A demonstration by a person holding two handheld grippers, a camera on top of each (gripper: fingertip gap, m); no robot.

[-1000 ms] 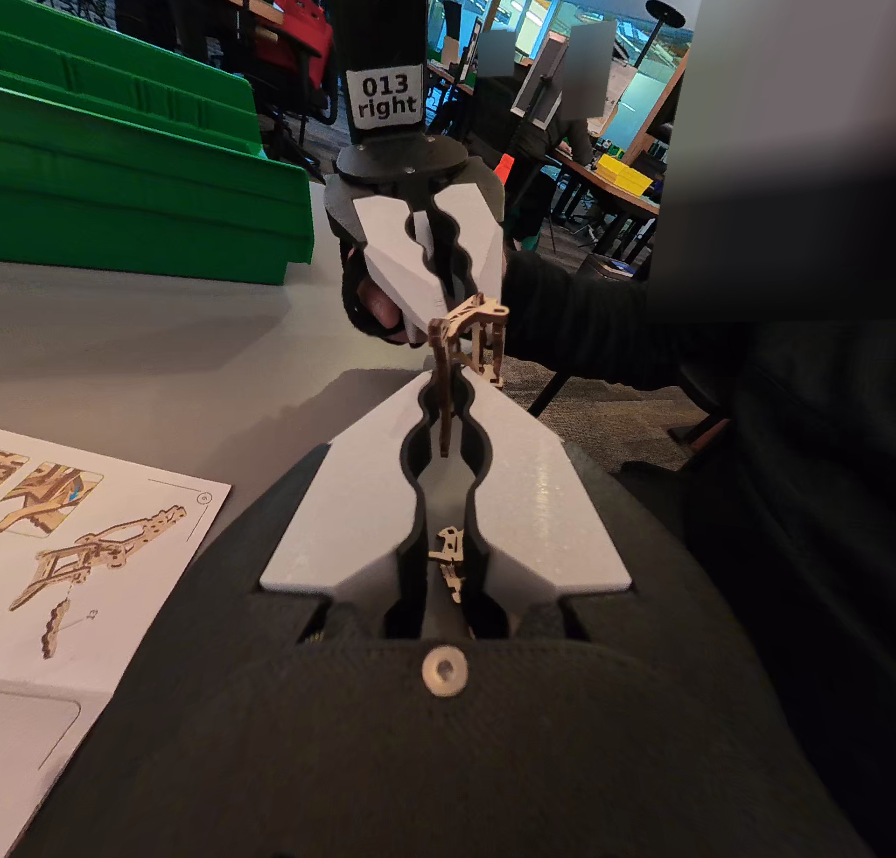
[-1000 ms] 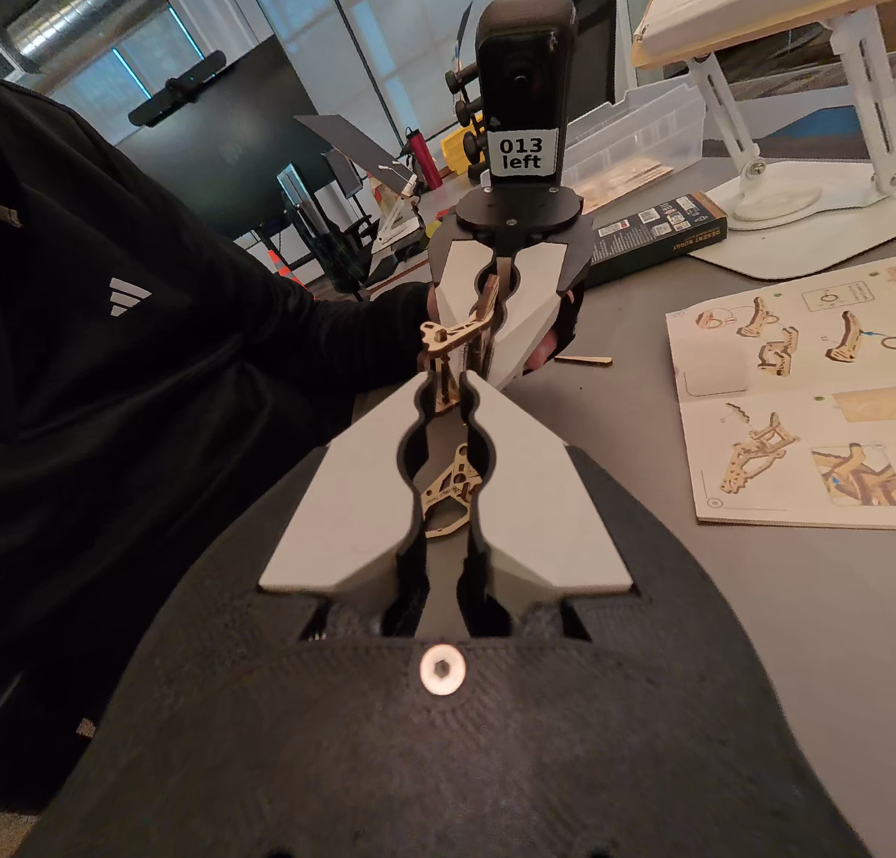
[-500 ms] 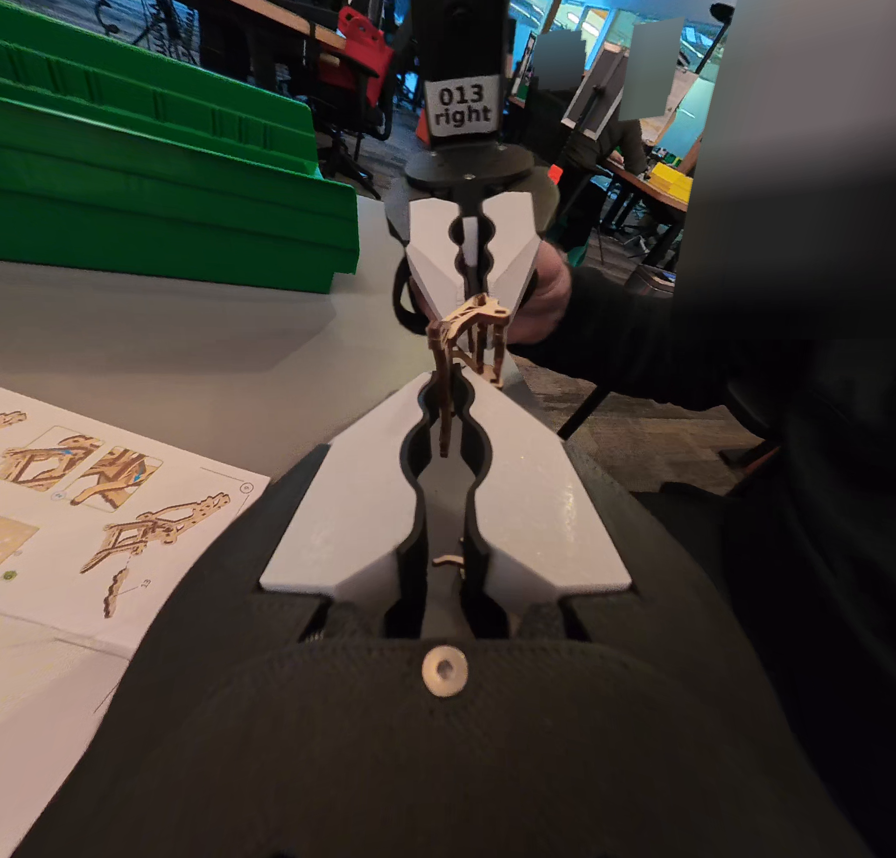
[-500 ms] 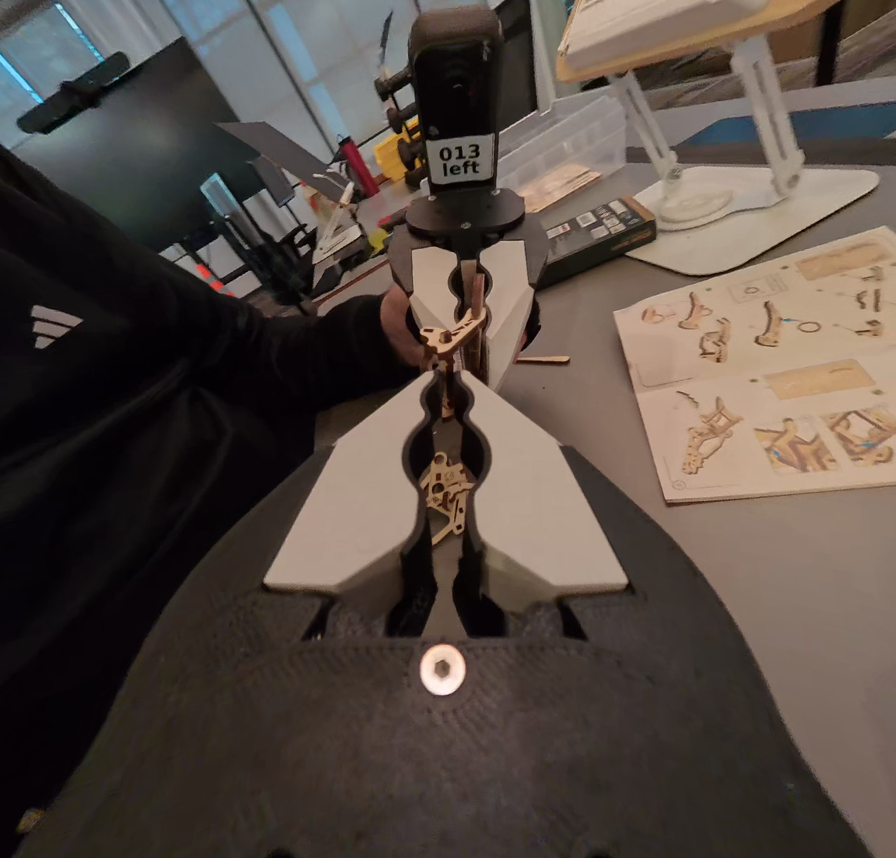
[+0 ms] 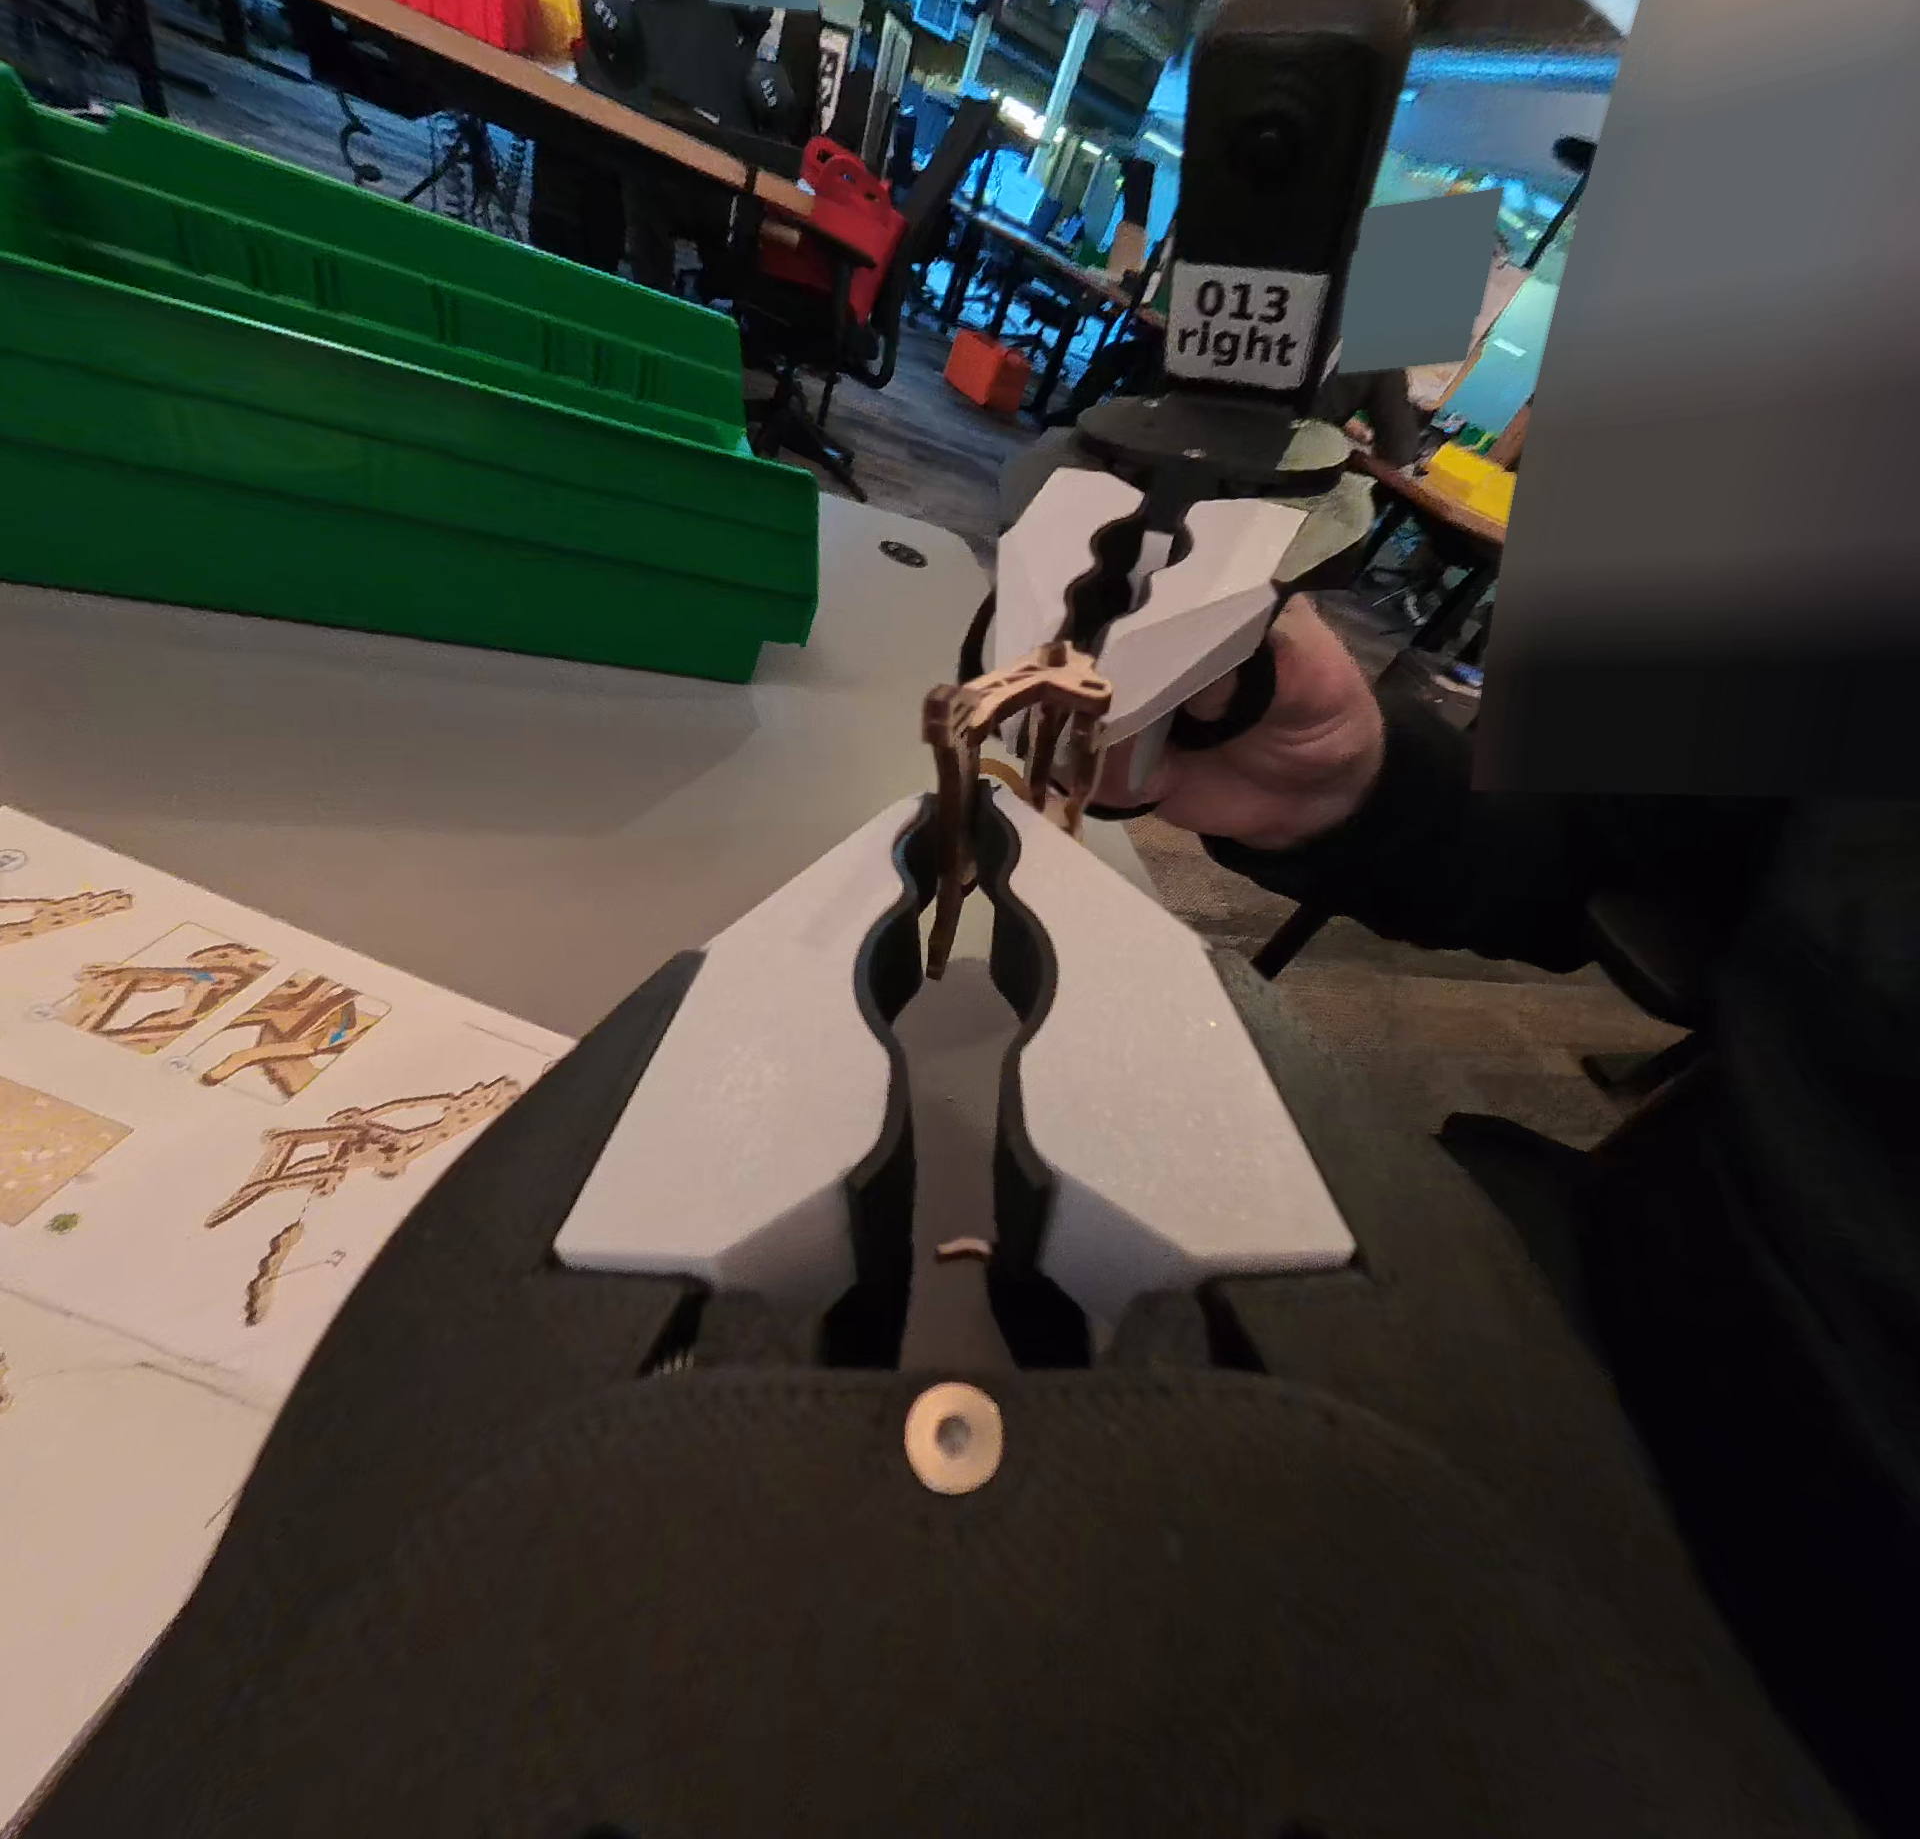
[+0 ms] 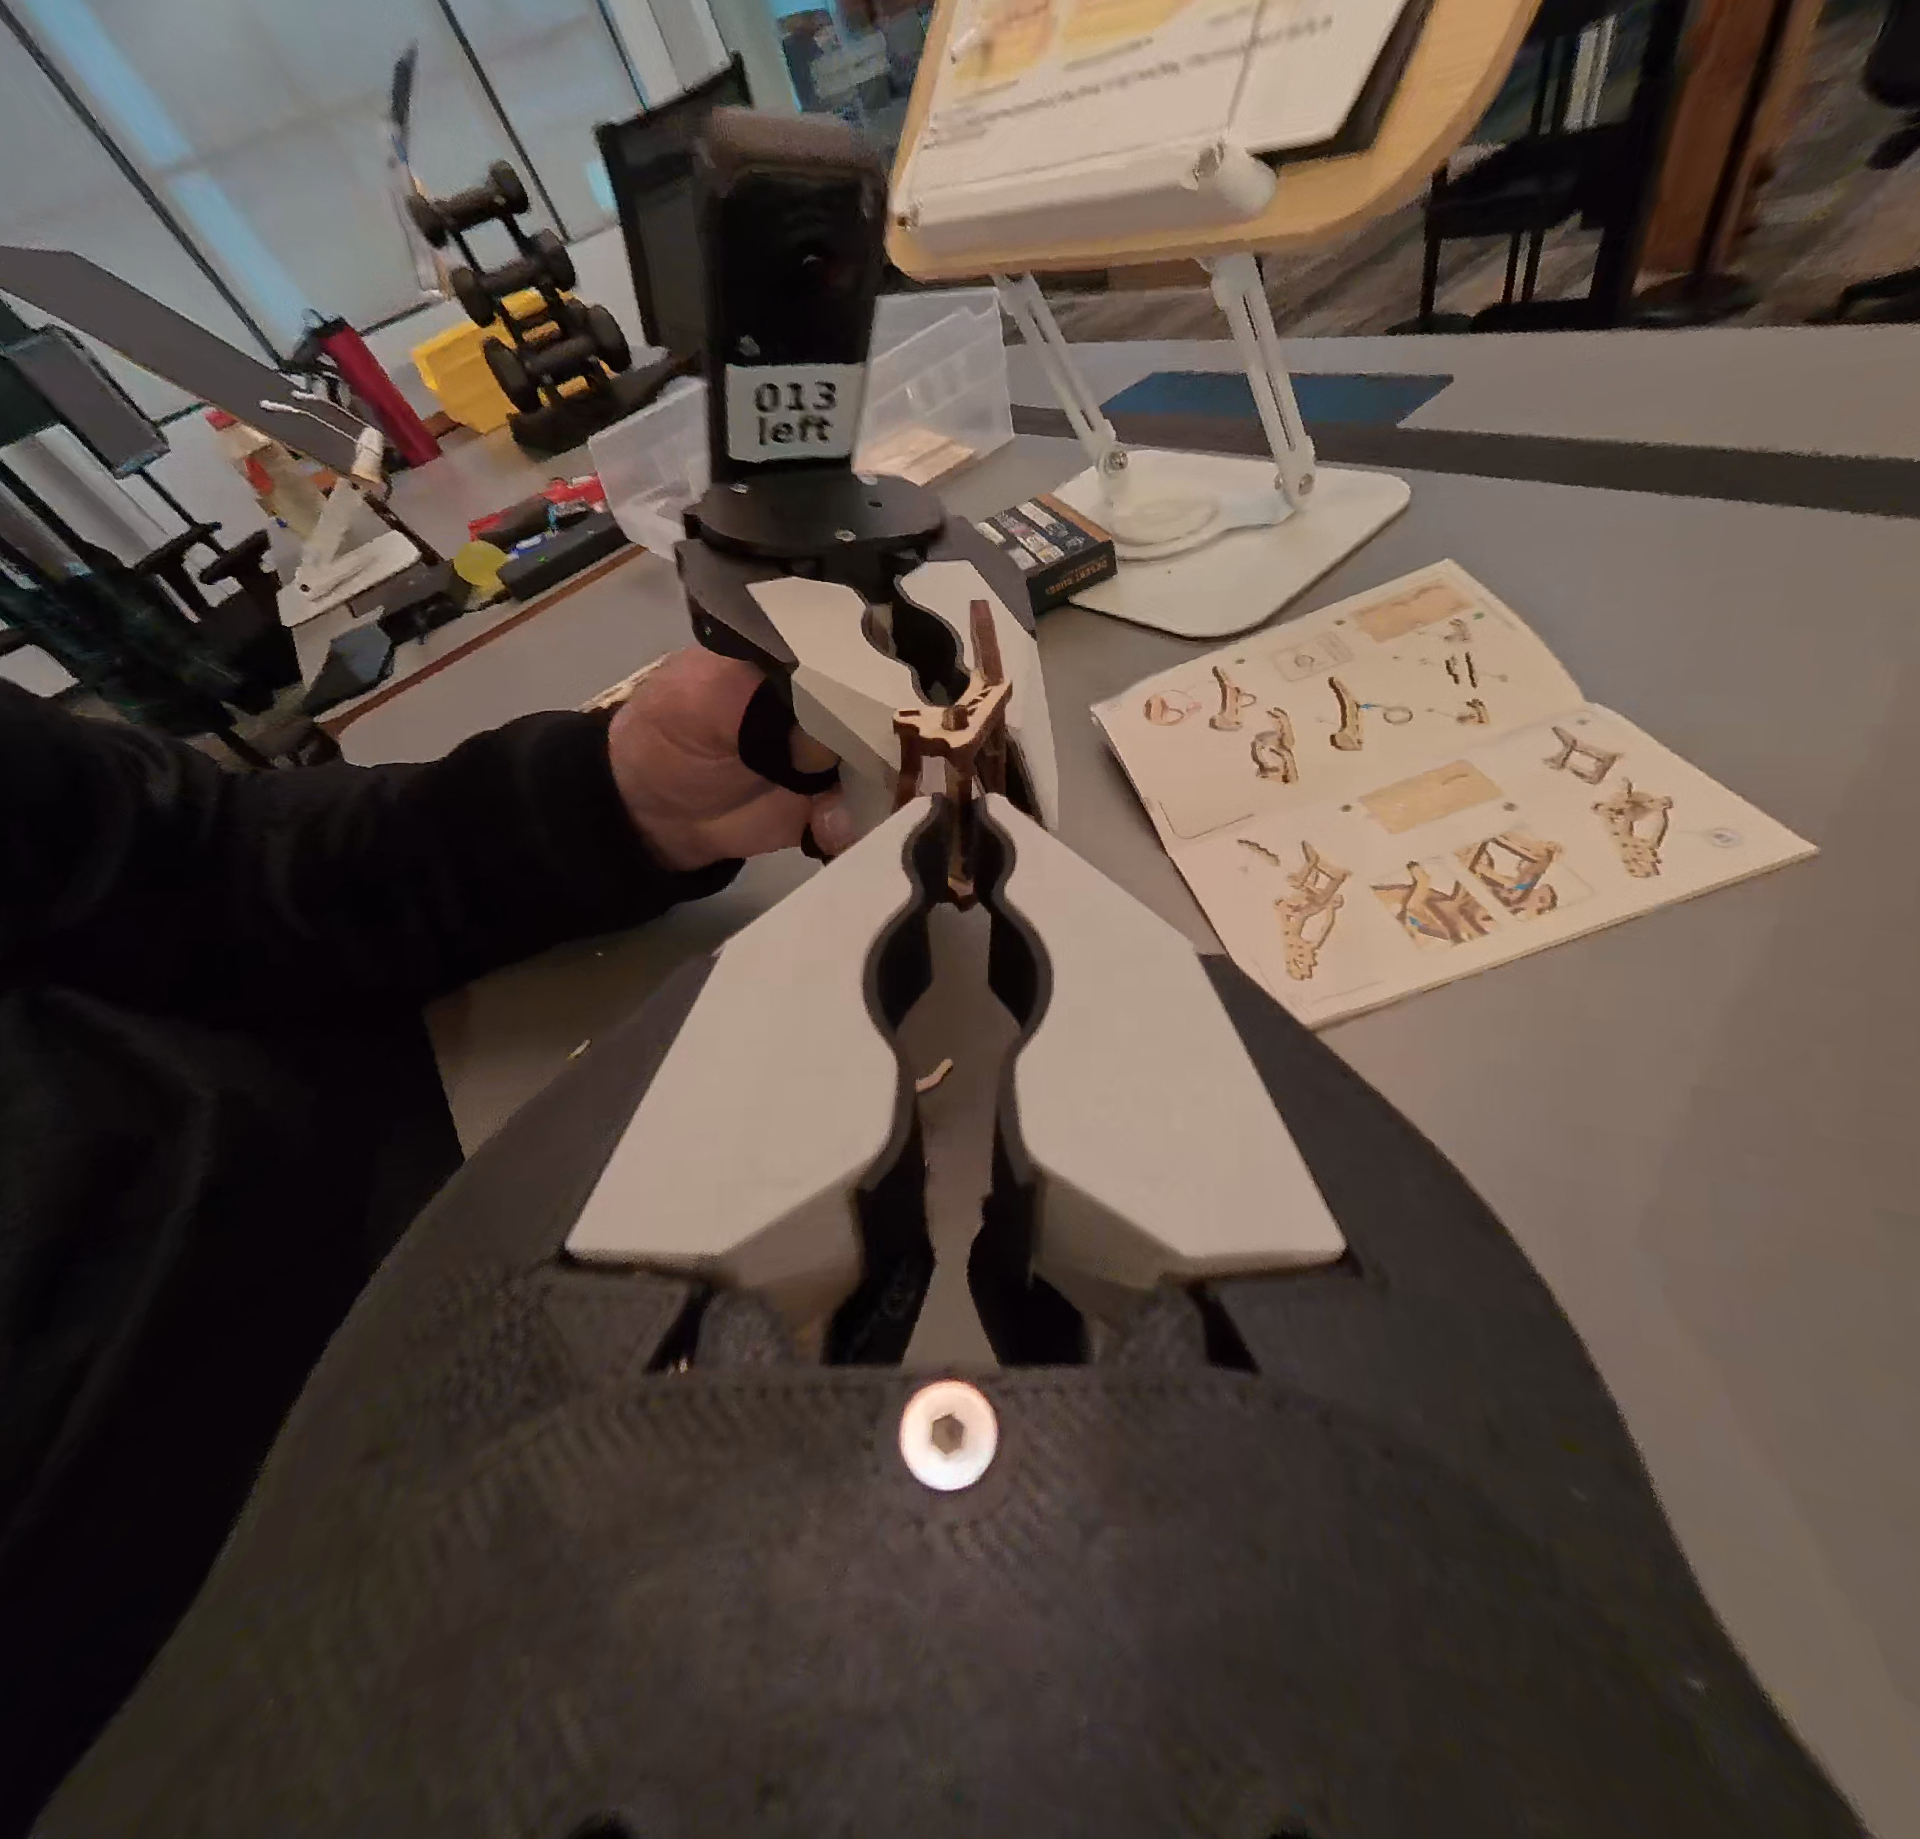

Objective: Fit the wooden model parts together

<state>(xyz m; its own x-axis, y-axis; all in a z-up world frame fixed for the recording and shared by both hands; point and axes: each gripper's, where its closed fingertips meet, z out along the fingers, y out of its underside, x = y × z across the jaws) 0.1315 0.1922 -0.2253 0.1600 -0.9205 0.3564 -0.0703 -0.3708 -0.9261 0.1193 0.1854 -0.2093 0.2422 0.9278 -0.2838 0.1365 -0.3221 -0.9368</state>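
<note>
A small wooden model frame (image 5: pixel 1023 693) hangs in the air between both grippers, above the grey table (image 5: pixel 468 771). My left gripper (image 5: pixel 956 818) is shut on a thin upright wooden strip (image 5: pixel 948 885) at the frame's near end. My right gripper (image 5: pixel 1081 719) faces it, tilted, and grips the frame's far legs. In the right wrist view my right gripper (image 6: pixel 961 813) is shut on a wooden leg (image 6: pixel 961 859), and the arched frame (image 6: pixel 951 724) runs to the left gripper (image 6: pixel 940 750) just behind. A hand (image 6: pixel 696 761) holds the left gripper.
Green bins (image 5: pixel 364 459) stand at the back left. An instruction sheet (image 6: pixel 1455 781) lies on the table to the right. Behind it are a book stand (image 6: pixel 1195 501), a dark box (image 6: pixel 1049 553) and a clear bin (image 6: pixel 935 387). A wooden scrap (image 6: pixel 933 1074) lies under the right gripper. The tips of both grippers are at nearly the same place.
Both grippers have swung and tilted together with the frame still held between them. The loose wooden assembly seen under the right gripper's fingers has passed out of view.
</note>
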